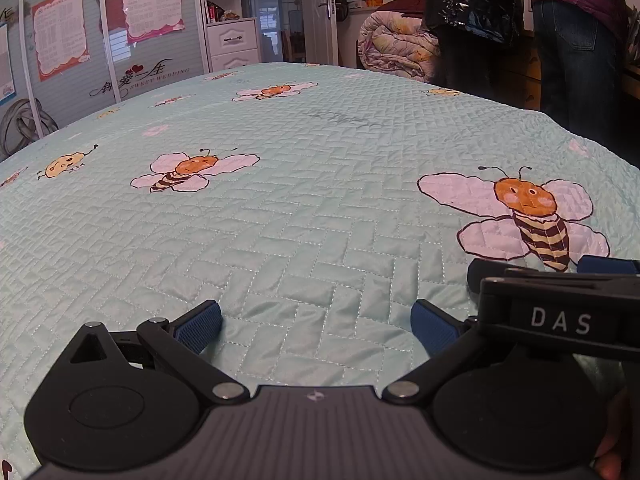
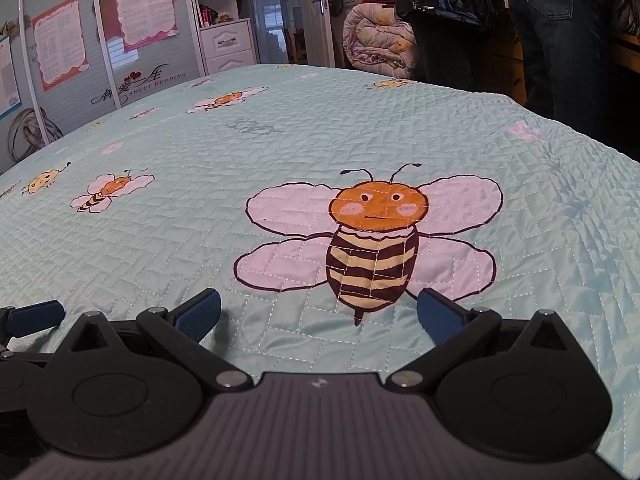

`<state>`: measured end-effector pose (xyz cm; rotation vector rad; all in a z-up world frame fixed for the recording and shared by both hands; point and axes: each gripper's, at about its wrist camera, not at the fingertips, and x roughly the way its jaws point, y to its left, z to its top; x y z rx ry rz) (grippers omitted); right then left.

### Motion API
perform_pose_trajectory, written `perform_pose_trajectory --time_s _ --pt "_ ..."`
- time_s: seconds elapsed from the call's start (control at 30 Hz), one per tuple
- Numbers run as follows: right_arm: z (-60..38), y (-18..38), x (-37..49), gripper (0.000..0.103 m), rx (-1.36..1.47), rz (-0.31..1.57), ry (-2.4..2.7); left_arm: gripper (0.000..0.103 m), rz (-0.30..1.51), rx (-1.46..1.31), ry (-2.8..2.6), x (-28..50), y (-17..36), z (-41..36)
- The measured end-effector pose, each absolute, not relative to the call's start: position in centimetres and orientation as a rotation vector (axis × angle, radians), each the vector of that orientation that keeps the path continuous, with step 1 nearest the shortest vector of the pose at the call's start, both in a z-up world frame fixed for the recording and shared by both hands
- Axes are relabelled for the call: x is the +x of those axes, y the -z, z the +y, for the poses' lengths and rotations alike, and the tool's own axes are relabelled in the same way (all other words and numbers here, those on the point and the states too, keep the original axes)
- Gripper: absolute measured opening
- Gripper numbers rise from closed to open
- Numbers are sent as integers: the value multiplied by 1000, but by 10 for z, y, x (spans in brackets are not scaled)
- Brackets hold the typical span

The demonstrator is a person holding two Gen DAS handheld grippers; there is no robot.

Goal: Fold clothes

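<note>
Clothes to fold: none visible in either wrist view, so location unknown and nothing yet to judge a grasp by. Expect soft, light, limp fabric; best taken at a hem or corner, pinching a single layer.

Left gripper (image 1: pixel 316 322) hovers low over the pale-green quilted bedspread with bee prints (image 1: pixel 304 200), blue-padded fingers spread wide, nothing between them. Right gripper (image 2: pixel 318 314) just beside it, likewise wide and empty, aimed at a large printed bee (image 2: pixel 374 240).

Beyond the bed: rolled floral duvet (image 1: pixel 394 46), white drawer cabinet (image 1: pixel 232 42), pink posters on the wardrobe door (image 1: pixel 154 2). Two standing people (image 1: pixel 576 36) at the far right, backs turned.

Bedspread looks slick; garments may slide.
</note>
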<state>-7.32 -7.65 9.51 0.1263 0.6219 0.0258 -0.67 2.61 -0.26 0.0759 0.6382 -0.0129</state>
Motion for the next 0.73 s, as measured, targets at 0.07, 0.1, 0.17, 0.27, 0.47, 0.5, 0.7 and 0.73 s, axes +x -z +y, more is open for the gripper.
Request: perform_pose_trajectory --time_s 0.07,0.1,0.17,0.27,0.47,0.5,0.7,0.73 --pt "-77 -95 -72 103 127 622 -26 103 639 75 13 -6 3 26" --pt "-77 -95 -72 103 128 622 -27 103 638 76 13 -7 3 26" --pt "-78 -94 -72 103 129 621 -28 103 638 75 13 -6 3 26" --pt "-78 -94 -72 103 129 621 -27 103 639 72 14 -6 3 27" --pt "-78 -95 -74 103 138 618 -27 103 643 61 18 -6 3 28" --pt "-78 -95 -74 103 138 619 -27 103 643 61 18 -6 3 28" --pt "-78 -95 -76 103 145 613 -29 103 643 55 20 -6 3 29" --pt "-78 -95 -75 103 145 614 -30 103 643 55 20 -6 4 29"
